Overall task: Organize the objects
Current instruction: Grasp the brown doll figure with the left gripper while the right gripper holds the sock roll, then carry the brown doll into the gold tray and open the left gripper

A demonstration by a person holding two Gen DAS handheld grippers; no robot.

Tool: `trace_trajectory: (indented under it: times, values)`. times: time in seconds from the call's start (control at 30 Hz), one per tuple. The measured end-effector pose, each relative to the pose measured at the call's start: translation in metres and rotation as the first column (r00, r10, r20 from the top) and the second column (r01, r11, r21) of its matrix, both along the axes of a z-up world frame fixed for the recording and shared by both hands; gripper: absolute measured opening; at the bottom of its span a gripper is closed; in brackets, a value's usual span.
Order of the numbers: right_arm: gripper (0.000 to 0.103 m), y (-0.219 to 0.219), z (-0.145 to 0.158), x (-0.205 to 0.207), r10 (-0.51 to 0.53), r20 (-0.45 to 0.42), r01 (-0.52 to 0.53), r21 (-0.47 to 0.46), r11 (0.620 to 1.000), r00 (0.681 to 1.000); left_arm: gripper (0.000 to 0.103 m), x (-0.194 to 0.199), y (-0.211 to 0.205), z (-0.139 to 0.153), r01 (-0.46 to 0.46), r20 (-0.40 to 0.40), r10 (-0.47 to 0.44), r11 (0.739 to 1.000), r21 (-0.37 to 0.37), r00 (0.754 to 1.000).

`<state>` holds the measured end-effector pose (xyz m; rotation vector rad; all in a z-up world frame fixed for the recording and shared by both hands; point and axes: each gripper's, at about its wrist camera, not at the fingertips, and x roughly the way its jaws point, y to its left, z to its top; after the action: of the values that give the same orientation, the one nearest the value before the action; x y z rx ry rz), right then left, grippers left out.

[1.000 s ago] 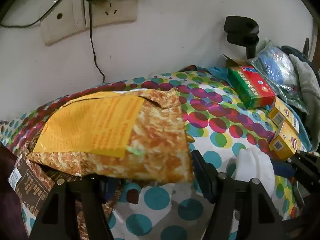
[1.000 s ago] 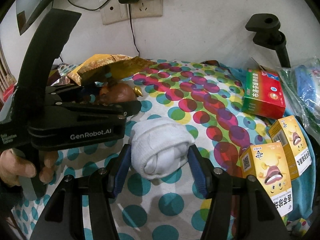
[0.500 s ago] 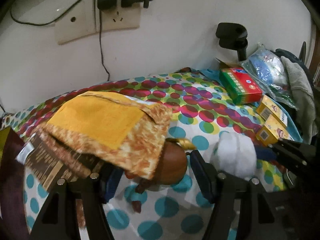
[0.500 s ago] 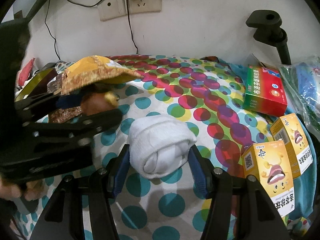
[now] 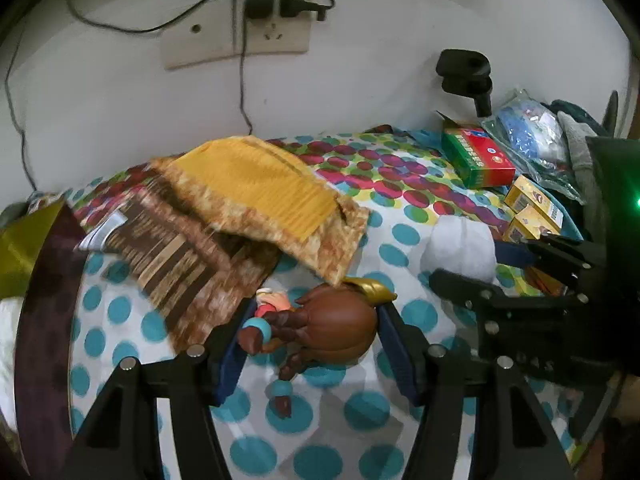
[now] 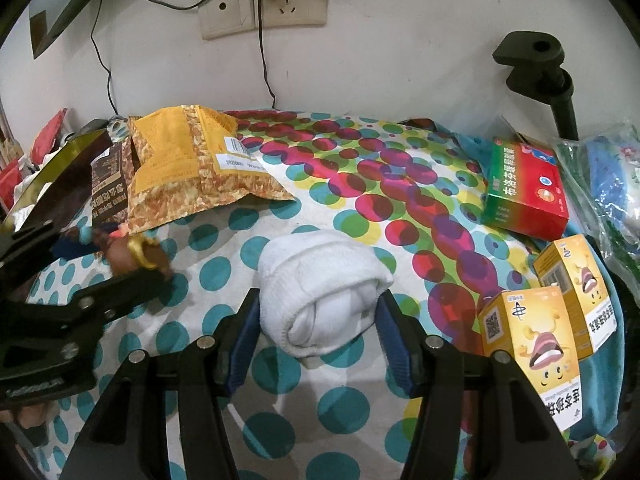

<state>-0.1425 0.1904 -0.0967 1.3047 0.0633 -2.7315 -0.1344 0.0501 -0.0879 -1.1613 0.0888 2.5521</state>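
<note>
A small figurine with a brown head [image 5: 332, 324] lies between the fingers of my left gripper [image 5: 316, 320], whose pads press on its head. It hangs just above the dotted cloth [image 5: 120, 312]. In the right wrist view, the figurine [image 6: 132, 256] and left gripper [image 6: 80, 260] sit at the left edge. My right gripper [image 6: 318, 304] is shut on a rolled white sock [image 6: 320, 280] resting on the cloth. From the left wrist view, the sock [image 5: 460, 248] and right gripper [image 5: 484, 268] are to the right.
A yellow snack bag [image 5: 260, 188] lies over a brown packet [image 5: 180, 256] just behind the figurine. A green-and-red box [image 6: 524, 188], two yellow boxes [image 6: 532, 344] and a plastic bag [image 6: 612, 184] crowd the right side. A black clamp stand [image 6: 532, 60] and a socket with cables [image 6: 264, 12] line the wall.
My left gripper has drawn back from the yellow bag, bringing the figurine out from under its edge. The bag now lies flat on the brown packet. The right gripper and sock kept still.
</note>
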Motion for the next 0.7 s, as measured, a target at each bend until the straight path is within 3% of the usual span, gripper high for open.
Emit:
trace_trajectory:
  times: [0.37,0.7]
  values:
    - [0.054,-0.002,-0.001,0.0,-0.001,-0.003,0.001,0.011,1.0,1.0,0.062,0.028,-0.027,0.003,-0.083,0.018,0.082,0.996,0.03,0.996]
    - [0.053,-0.005,0.001,0.0,-0.003,-0.003,0.003,0.015,1.0,1.0,0.062,0.04,-0.043,0.005,-0.163,-0.005,0.163,0.987,0.009,0.987]
